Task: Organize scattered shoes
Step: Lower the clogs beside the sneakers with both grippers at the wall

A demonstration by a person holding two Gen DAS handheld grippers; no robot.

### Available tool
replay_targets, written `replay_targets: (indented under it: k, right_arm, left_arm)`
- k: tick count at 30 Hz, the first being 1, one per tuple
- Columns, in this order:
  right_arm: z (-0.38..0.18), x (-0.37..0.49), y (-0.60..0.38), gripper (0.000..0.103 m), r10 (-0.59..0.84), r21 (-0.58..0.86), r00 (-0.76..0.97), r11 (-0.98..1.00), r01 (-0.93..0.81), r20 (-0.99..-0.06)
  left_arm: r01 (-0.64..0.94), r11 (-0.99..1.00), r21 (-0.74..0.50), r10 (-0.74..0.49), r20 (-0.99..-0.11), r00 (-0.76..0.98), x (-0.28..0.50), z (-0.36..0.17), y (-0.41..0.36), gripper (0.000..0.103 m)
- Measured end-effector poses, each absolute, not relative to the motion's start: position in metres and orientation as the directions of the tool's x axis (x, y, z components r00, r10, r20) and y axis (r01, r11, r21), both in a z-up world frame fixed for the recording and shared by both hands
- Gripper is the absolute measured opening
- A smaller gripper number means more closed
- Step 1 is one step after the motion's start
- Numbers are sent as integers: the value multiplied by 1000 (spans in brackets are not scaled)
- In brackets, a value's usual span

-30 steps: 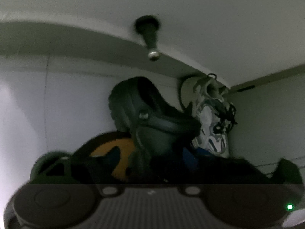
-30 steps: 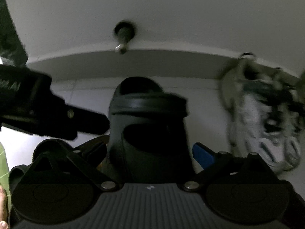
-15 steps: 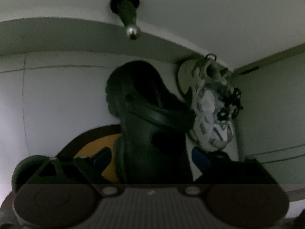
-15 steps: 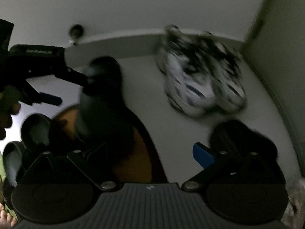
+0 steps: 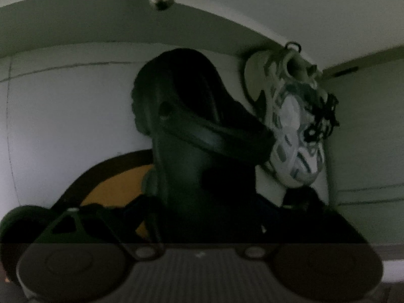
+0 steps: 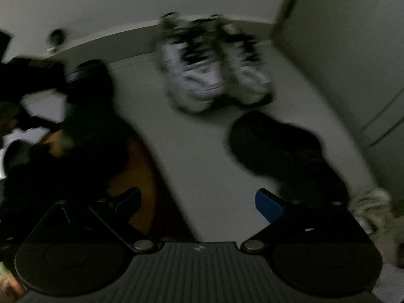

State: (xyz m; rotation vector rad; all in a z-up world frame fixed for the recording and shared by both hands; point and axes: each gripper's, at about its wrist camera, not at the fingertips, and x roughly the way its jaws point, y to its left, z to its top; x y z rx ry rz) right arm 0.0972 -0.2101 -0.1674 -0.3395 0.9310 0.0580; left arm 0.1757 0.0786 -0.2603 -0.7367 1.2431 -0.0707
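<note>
While the black clog (image 5: 202, 156) sits pinched in the left hand-held gripper (image 5: 202, 209), heel strap toward the lens and toe pointing at the wall, the job is to set it down straight w/ its toe at the baseboard (image 5: 75, 32), beside the white sneaker (image 5: 295, 131) that already rests against that wall. Keep it level, lower until the sole meets the floor (image 5: 63, 116), then let go; dropping it early would likely tip it onto its side. It hangs partly over the orange mat (image 5: 118, 186), so shift it toward the sneaker first, approx. parallel to it. Right hand-held gripper (image 6: 199, 202) is spread wide and carries nothing; its view is badly blurred, but it seems to aim at a second black shoe (image 6: 285, 151) lying on the floor just short of the sneaker pair (image 6: 214, 75). That one is probably the clog's mate, so leave room beside the first for it.
</note>
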Motion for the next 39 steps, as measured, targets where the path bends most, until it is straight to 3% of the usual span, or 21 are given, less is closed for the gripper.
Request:
replay_targets:
  k: [6,7,8,10,13,15,17,19,39]
  right_arm:
    - [-167,136,-246,100,-214,-393,600,901,-183,-771]
    - [-169,142,-252,100,-233,-415,592,890,-190,-771]
    - [-171,149,-259,100,-252,-436,584,878,-197,-771]
    - [-183,165,-275,100,-297,-475,525,845,-244,-798]
    - [-198,180,-291,100,-352,-523,472,798,-300,-808]
    - [-209,191,-303,100,-372,-520,423,791,-322,-827]
    - [-219,198,-310,100,-384,-517,383,781,-350,-840]
    - [-231,202,-315,100,-398,-520,352,756,-398,-847]
    - [-248,207,-338,103,-382,-534,386,712,-456,-840]
  left_arm:
    - [-316,775,-547,-436,-825,359,178,-256,84,72]
    - [-319,779,-540,-425,-828,365,179,-253,86,63]
    - [-319,788,-527,-409,-834,371,180,-250,87,42]
    - [-329,811,-484,-363,-857,367,184,-245,92,36]
    - [-341,797,-500,-387,-854,347,186,-248,98,35]
    - [-335,804,-492,-380,-857,348,184,-244,98,45]
    - [-335,811,-480,-362,-861,358,180,-240,98,87]
    - [-316,815,-485,-351,-848,397,174,-233,94,97]
    - [-343,828,-443,-355,-888,291,183,-268,54,97]
